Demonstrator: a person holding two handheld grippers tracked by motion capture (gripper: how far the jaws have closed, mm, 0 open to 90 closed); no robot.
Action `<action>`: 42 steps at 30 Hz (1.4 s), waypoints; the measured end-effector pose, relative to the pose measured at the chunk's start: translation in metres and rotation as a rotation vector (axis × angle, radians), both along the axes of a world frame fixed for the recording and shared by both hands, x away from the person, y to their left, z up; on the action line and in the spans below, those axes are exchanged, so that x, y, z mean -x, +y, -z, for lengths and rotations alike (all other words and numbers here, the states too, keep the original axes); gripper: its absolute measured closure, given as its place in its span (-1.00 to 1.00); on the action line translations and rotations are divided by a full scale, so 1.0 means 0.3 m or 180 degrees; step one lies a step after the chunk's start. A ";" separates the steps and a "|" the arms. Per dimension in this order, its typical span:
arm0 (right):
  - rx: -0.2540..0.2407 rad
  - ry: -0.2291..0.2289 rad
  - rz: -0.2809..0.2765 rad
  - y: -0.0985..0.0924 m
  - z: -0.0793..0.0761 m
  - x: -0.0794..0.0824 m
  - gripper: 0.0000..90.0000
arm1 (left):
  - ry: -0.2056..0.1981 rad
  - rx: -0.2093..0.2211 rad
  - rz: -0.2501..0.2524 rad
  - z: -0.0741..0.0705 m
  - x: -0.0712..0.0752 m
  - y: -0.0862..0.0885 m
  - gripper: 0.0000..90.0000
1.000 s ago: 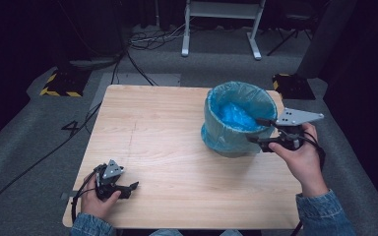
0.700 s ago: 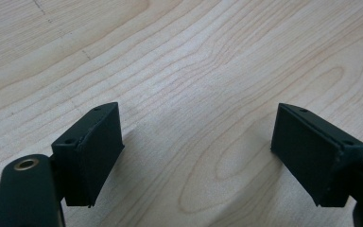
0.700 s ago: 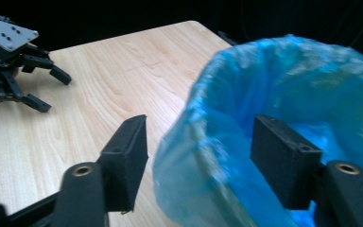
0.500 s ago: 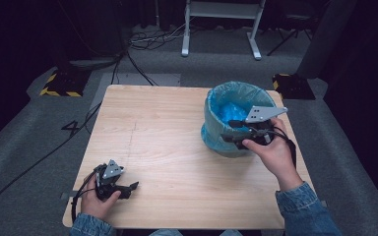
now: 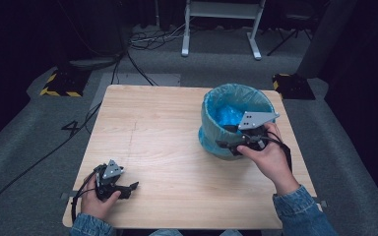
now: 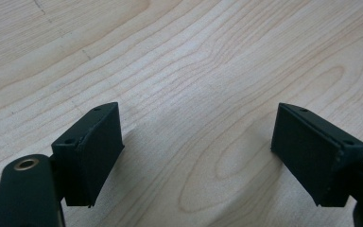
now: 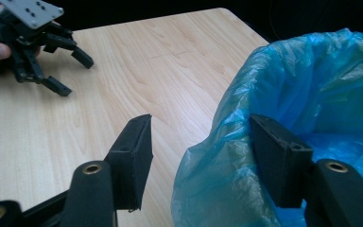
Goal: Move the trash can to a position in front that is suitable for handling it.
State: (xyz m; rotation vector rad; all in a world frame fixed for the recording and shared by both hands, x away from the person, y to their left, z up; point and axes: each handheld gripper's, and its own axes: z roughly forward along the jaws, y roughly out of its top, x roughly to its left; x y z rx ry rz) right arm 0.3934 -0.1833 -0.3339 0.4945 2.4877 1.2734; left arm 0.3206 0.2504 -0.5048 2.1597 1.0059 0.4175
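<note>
Straddling blue-lined bin [image 5: 236,123] rim, right tongs [image 7: 198,156]

Surface [image 5: 177,147]: one, pale wood.
Bin [image 5: 236,120]: one, lined with one blue bag [image 7: 312,80].
Grippers: two, the left gripper [image 5: 125,187] and the right gripper [image 5: 229,140].
Jaws: two on each gripper, four in all, black.
Grey three-cornered plates: two, one on top of each gripper.
Hands: two, the left hand [image 5: 96,201] and the right hand [image 5: 270,160].
Yellow-and-black striped blocks on the floor: two, one [image 5: 61,83] at far left and one [image 5: 293,83] at far right.
White frame legs beyond the surface: two.
</note>
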 end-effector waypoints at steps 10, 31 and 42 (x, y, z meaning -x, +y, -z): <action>-0.0023 0.0012 -0.0276 0.041 -0.007 0.106 -0.09 | 0.0001 0.0002 0.0001 0.000 0.000 0.000 -0.62; 0.0023 0.0052 -0.0940 0.188 -0.016 0.361 -0.14 | 0.0003 0.0003 -0.0001 0.000 0.000 0.000 -0.62; 0.0009 0.0136 -0.1159 0.224 -0.022 0.435 -0.15 | 0.0014 0.0004 -0.0010 0.000 0.001 -0.004 -0.64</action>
